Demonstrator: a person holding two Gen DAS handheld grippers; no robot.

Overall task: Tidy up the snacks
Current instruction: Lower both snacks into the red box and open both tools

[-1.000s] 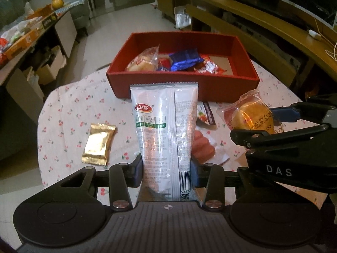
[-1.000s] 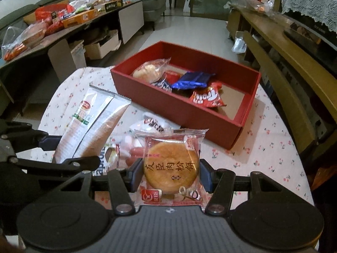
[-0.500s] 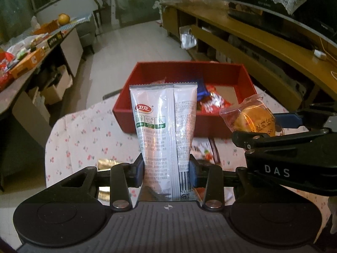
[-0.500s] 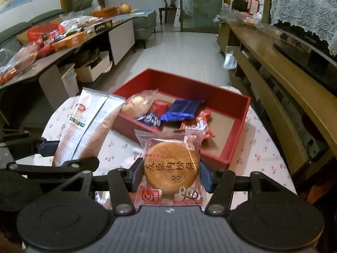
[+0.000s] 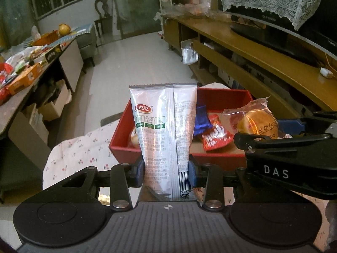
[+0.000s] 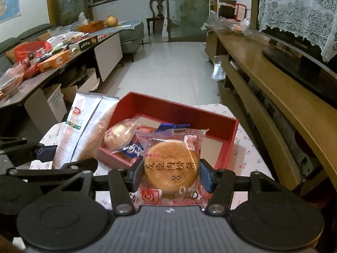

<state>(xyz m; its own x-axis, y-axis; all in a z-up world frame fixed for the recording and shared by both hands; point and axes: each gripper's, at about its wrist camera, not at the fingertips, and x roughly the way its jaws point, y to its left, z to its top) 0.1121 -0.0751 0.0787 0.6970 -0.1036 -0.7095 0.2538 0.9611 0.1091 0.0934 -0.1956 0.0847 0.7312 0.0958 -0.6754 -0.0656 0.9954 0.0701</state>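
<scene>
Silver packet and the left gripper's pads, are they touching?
Touching. The left wrist view shows both blue pads pressed against the silver packet, which stands upright in the left gripper.

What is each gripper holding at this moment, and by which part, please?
The left gripper clamps the silver packet near its bottom end; the right gripper clamps the wrapped round cake by its sides.

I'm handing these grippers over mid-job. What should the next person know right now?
Left gripper: shut on the silver snack packet, held upright.
Right gripper: shut on the wrapped round pastry.
Both are held off the table, near the red box.
Done: a wrapped bun, a blue packet and a red packet lie in the box.
Left: drop both held snacks into the box.
</scene>
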